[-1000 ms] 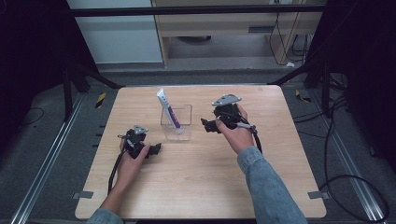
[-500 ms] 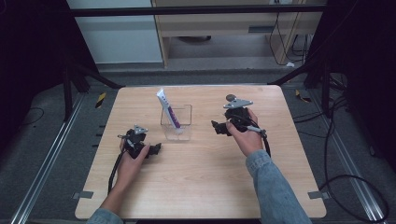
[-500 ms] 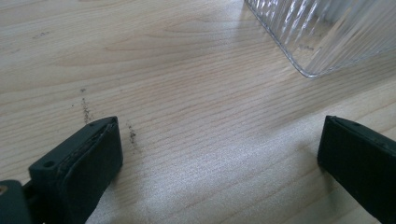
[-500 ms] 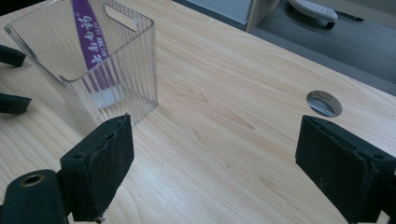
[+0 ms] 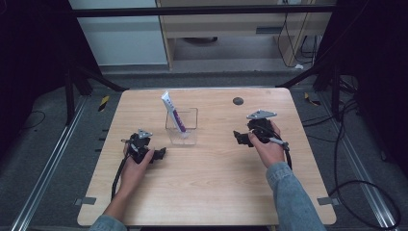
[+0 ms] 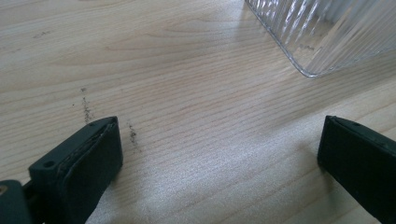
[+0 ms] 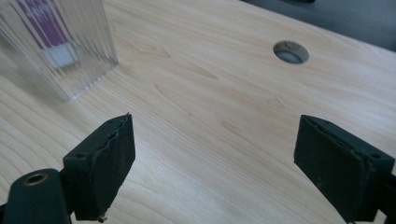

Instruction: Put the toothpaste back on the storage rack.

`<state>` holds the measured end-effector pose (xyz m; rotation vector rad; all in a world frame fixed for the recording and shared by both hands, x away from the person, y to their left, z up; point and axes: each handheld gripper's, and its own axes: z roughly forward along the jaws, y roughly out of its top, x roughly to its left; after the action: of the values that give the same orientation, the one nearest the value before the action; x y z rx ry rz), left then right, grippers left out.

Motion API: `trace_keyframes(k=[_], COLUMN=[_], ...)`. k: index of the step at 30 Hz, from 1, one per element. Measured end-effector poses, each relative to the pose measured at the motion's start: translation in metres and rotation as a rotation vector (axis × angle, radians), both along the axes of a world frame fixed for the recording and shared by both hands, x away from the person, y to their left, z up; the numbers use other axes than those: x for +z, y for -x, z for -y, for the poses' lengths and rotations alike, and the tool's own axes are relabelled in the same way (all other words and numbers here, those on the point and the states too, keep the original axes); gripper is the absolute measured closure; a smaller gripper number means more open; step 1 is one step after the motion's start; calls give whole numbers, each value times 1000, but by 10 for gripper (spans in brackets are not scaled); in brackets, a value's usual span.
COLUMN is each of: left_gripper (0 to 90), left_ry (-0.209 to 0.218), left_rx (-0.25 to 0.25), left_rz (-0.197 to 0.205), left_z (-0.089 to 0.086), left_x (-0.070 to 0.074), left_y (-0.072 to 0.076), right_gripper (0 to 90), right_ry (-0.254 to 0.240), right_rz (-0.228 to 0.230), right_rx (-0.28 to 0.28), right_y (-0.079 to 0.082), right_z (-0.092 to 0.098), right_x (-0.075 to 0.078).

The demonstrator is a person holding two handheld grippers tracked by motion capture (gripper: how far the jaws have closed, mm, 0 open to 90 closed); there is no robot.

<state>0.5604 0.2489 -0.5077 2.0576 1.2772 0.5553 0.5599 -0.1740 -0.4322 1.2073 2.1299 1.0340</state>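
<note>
One clear ribbed cup (image 5: 182,126) stood near the middle of the table (image 5: 207,192), a little toward the far edge, and held one tube (image 5: 172,113) — white with purple print — leaning up and left out of its rim. In the right gripper view the cup (image 7: 60,46) showed at upper left with the purple print blurred behind its ribs; in the left gripper view one rounded corner of the cup (image 6: 327,32) sat at upper right.

Two grippers were out, one to each side of the cup and apart from it. The left gripper (image 5: 161,153) lay low on the wood, near the cup's front-left corner, its jaws spread wide with only bare board between them. The right gripper (image 5: 239,137) was well apart to the right, jaws likewise wide and empty.

One round hole (image 5: 238,101) marked the far right of the table — the same hole (image 7: 290,52) showed ahead of the right gripper's jaws. The near half of the board lay bare wood to its front edge.
</note>
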Motion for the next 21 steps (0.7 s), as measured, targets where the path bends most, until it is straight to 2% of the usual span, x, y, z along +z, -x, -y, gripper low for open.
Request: trace_keyframes(k=[8, 13, 15, 19, 21], left_gripper=[0, 0, 0, 0, 0], left_ry=[0, 0, 0, 0, 0], left_rx=[0, 0, 1, 0, 1], left_rz=[0, 0, 0, 0, 0], left_z=[0, 0, 0, 0, 0], left_x=[0, 0, 0, 0, 0], left_y=[0, 0, 0, 0, 0], right_gripper=[128, 127, 127, 127, 127], right_ry=[14, -16, -9, -48, -44], right_rz=[-54, -85, -93, -111, -107], right_rx=[-36, -73, -87, -111, -120], right_y=[11, 20, 22, 26, 27], right_z=[29, 49, 57, 69, 73], right_x=[-26, -41, -46, -52, -55])
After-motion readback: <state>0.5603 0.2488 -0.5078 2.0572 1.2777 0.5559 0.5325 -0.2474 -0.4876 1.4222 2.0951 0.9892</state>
